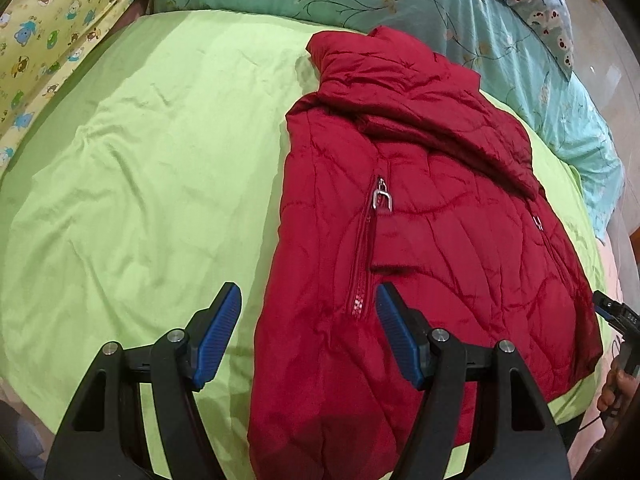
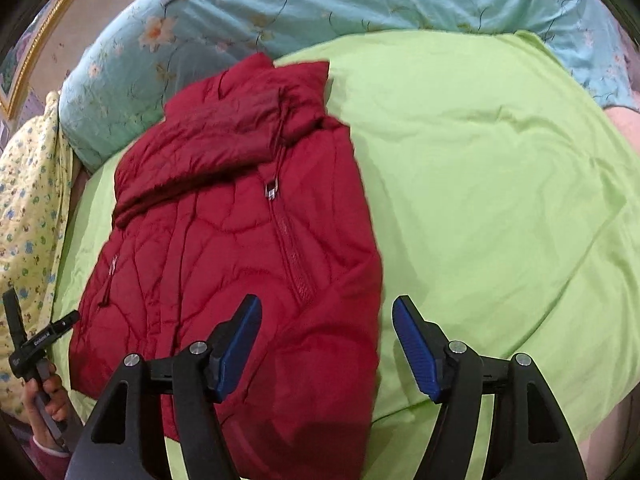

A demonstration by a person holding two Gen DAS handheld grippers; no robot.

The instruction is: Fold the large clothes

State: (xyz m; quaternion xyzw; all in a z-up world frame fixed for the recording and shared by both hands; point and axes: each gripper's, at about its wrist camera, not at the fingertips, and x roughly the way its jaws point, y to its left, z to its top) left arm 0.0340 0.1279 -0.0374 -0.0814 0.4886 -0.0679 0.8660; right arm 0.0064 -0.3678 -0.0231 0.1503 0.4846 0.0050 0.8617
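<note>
A dark red quilted jacket lies folded lengthwise on the lime green sheet, collar at the far end. One sleeve is laid across its chest above a silver zip pull. My left gripper hovers open over the near hem, straddling the jacket's left edge with its blue pads clear of the cloth. In the right wrist view the same jacket fills the left half. My right gripper stands open over its near right edge, with nothing pinched between its pads.
A teal floral quilt is bunched along the far side of the bed. A yellow cartoon-print blanket lies at the left. A person's hand holds the other gripper's handle at the left edge. The green sheet stretches to the right.
</note>
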